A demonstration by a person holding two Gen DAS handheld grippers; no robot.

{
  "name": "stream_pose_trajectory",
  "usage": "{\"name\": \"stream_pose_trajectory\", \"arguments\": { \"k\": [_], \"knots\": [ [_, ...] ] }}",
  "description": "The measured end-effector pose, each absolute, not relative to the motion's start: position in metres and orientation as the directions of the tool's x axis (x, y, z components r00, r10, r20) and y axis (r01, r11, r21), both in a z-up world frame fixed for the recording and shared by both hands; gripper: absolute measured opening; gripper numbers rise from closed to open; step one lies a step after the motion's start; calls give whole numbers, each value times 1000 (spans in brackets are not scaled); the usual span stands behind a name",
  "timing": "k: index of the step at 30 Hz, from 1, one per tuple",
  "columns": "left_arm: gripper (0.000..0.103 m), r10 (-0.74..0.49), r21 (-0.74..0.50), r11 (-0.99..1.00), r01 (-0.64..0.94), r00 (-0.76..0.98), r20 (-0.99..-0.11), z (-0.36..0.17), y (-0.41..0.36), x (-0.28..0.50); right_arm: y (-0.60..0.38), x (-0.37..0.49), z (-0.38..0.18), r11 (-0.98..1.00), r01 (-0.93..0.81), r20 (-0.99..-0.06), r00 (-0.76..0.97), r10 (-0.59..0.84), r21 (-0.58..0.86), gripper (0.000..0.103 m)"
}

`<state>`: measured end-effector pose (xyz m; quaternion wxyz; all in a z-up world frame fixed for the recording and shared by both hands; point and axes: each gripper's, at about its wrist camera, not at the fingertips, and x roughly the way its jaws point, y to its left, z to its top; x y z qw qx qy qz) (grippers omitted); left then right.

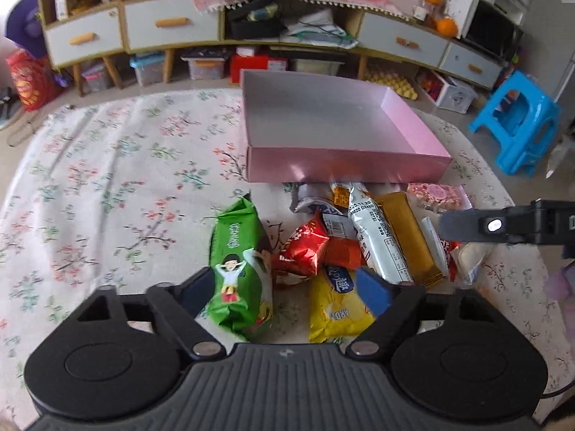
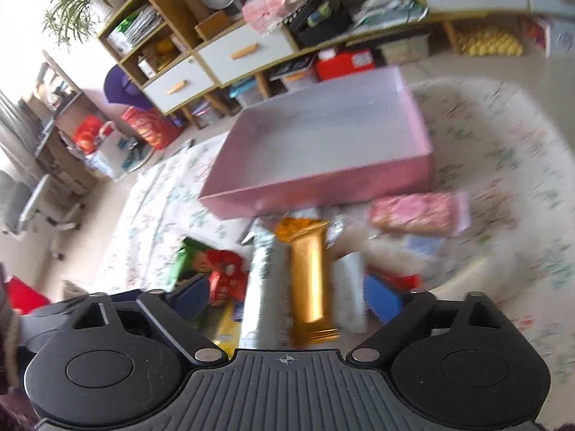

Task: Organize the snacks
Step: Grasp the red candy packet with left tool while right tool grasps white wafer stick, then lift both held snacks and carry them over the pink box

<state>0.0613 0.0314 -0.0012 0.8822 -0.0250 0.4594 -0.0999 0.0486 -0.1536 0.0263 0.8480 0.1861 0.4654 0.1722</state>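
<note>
Left gripper (image 1: 287,283): bottom centre of the left wrist view; jaws partly apart, gripping nothing that I can make out.
Green packet (image 1: 239,269): between the left fingers, hard by the left-hand one; contact not resolvable.
Yellow packet (image 1: 336,305): also between the fingers, its right edge under the blue pad (image 1: 372,289).
Red packet (image 1: 305,251): just beyond the fingertips, centre frame, against the yellow one.
Right gripper (image 2: 285,296): bottom centre of the right wrist view, jaws partly apart; picture blurred, so a grip cannot be confirmed.
Gold bar (image 2: 312,287): lies lengthwise between the right fingers, touching neither.
Silver packet (image 2: 262,287): beside the gold bar on its left, also inside the gap.
Pink-wrapped snack (image 2: 418,213): right of centre, beyond the fingers, near the box.
Pink box (image 1: 345,165): open, upper centre, behind the snack pile, on the floral cloth (image 1: 107,179).
</note>
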Motion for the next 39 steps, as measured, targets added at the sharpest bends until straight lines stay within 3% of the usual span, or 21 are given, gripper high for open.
{"name": "stream_pose_trajectory", "arguments": {
  "k": [1,6,10,19,21,32,39],
  "knots": [
    [66,-217,-146,975,169,564,-797,-2,32,63,-149,52,24,862,-130,-724,491,485,489,80],
    [50,-283,-148,952,267,595,-752,-1,27,71,-127,61,15,852,-160,-736,441,514,499,50],
    [39,-293,-144,946,290,578,-761,-8,23,79,-121,65,7,871,-146,-762,431,483,470,39],
    [36,-268,-120,949,292,546,-794,-23,20,88,-118,63,-8,903,-146,-803,416,426,404,35],
    [36,-258,-108,950,292,545,-798,-25,20,89,-118,62,-12,912,-138,-810,422,407,386,26],
    [33,-212,-56,958,282,560,-801,-32,14,91,-130,58,2,896,-98,-797,423,431,433,27],
    [27,-212,-77,965,252,569,-795,-29,19,91,-147,60,18,868,-83,-757,455,470,489,27]
  ]
}}
